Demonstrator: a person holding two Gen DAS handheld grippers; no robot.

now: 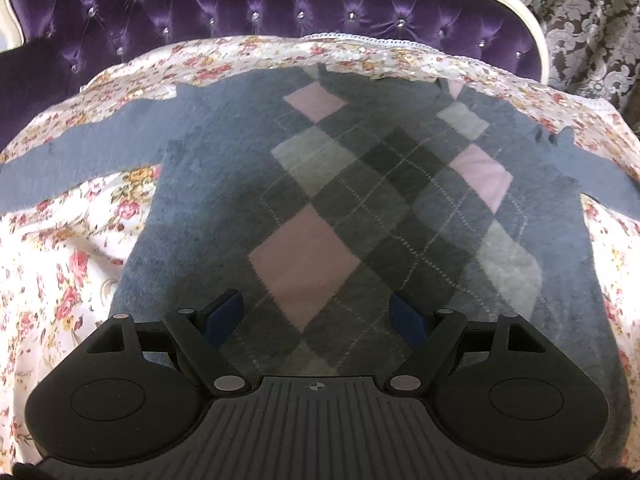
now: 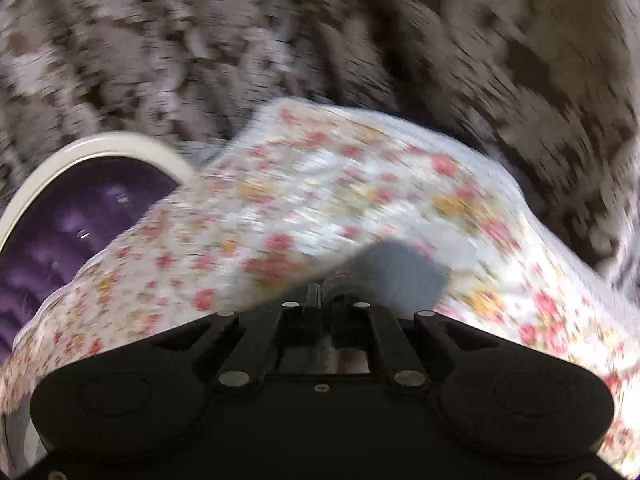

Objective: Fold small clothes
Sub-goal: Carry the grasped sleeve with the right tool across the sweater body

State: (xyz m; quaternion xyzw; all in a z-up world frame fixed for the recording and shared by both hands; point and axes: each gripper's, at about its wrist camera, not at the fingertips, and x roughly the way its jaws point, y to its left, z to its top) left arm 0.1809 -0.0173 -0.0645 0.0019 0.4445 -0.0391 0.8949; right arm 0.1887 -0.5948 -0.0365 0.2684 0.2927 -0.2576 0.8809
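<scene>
On the floral bedsheet point(image 1: 80, 240), the argyle sweater point(image 1: 320, 200) lies flat, sleeves spread to either side. My left gripper point(image 1: 318, 316) hovers over the sweater's hem, fingers point(image 1: 224, 312) spread wide and holding nothing. My right gripper point(image 2: 326, 300) has its fingers pressed together on a grey piece of the sweater; this view is blurred. Beyond the sweater's collar stands the purple tufted headboard point(image 1: 240, 12).

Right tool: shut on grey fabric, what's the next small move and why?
Probably carry the sleeve inward over the sweater body. The right tool looks shut on grey cloth, though the view is blurred; the sweater lies flat on the floral sheet, sleeves spread, with the left tool open above it.
</scene>
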